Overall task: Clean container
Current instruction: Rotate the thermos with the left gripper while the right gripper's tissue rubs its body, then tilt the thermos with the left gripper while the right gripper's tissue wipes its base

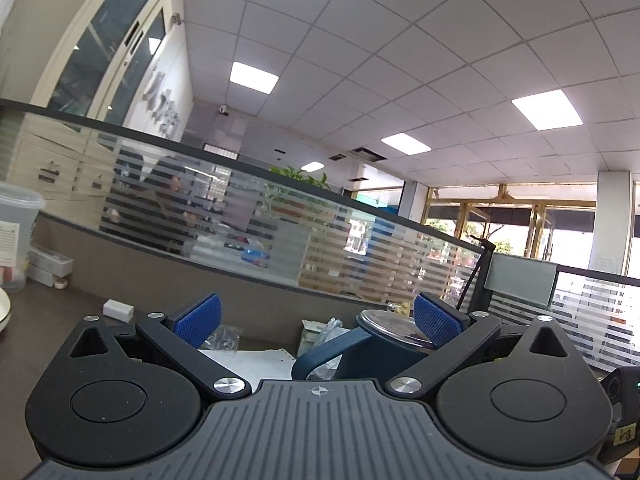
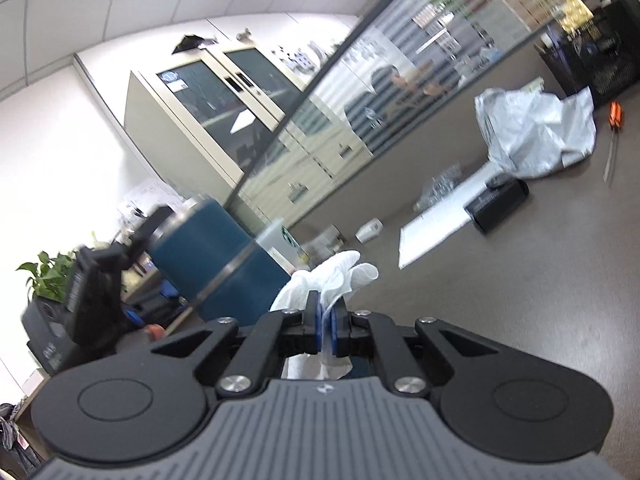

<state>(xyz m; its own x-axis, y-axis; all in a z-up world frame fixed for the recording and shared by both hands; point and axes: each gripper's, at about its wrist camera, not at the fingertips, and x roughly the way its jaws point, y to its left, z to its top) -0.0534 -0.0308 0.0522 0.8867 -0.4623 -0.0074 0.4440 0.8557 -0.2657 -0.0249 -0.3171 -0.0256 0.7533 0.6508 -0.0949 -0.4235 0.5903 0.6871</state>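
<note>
Left hand-held gripper is spread wide, nothing between its blue pads. The blue mug sits just ahead of it toward the right pad; that pad covers part of the mug's metal lid, and the gripper body cuts off the mug's lower part. Cannot tell if the pad touches it. The handle points toward the left pad.

Right hand-held gripper is pinched narrow on a white cloth, which bunches out ahead of the tips; more cloth shows behind the pads, partly hidden by the body. In this view the mug is ahead-left of the right gripper, tilted and motion-blurred, base cut off by the gripper. A blurred black piece at its left is probably the other gripper; hard to make out.

On the counter, far ahead-right: paper sheet, black box, crumpled plastic bag. In the left view a clear cup is cut off at the frame's left edge.
</note>
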